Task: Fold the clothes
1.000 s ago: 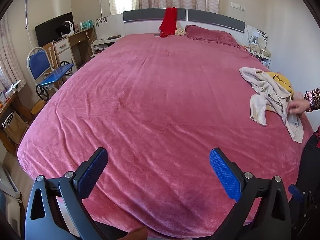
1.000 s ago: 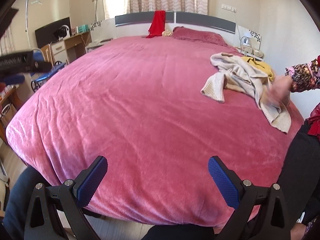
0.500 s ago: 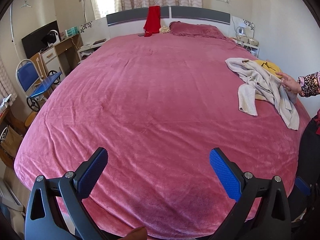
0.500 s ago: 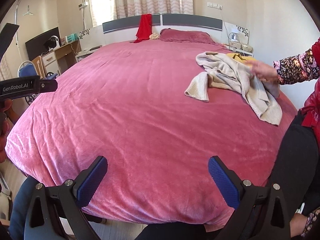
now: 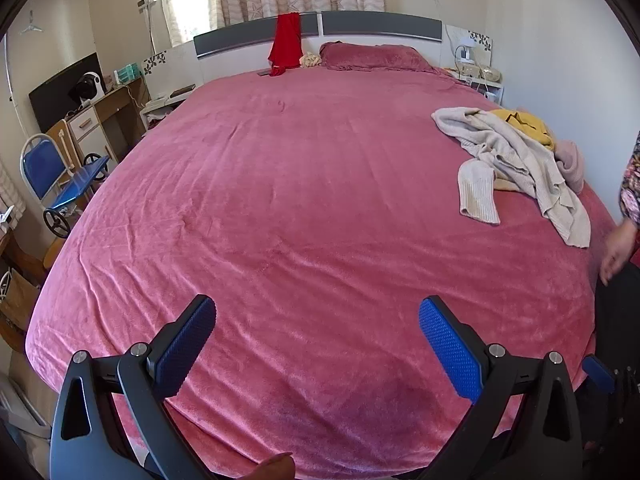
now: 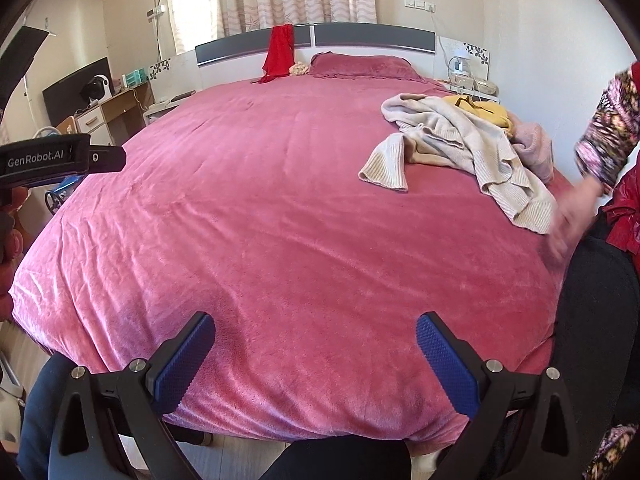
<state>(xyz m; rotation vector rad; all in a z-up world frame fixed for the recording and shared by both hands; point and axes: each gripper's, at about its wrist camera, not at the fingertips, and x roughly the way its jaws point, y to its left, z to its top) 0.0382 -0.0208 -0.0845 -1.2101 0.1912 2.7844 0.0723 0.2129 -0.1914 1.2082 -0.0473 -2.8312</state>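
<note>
A heap of clothes lies on the right side of the pink bed [image 5: 280, 200] [image 6: 260, 220]: a beige knit sweater [image 5: 516, 160] [image 6: 452, 140] on top, a yellow garment [image 5: 524, 124] [image 6: 484, 110] and a pale pink one [image 5: 570, 162] [image 6: 532, 146] behind it. My left gripper [image 5: 316, 328] hovers open over the bed's near end, nothing between its blue pads. My right gripper [image 6: 314, 344] is open too, above the near edge, far from the heap. The left gripper's body [image 6: 60, 158] shows at the left of the right wrist view.
A person's hand [image 6: 568, 216] [image 5: 618, 248] in a patterned sleeve [image 6: 608, 136] hangs by the bed's right edge near the heap. A red cloth [image 5: 286, 42] drapes over the headboard. A desk [image 5: 108, 108] and blue chair [image 5: 42, 172] stand left of the bed, a nightstand [image 5: 480, 76] at the far right.
The person's hand has let go of the clothes heap and dropped away toward the bed's right edge. Both views have tilted up and shifted slightly; both grippers stay open.
</note>
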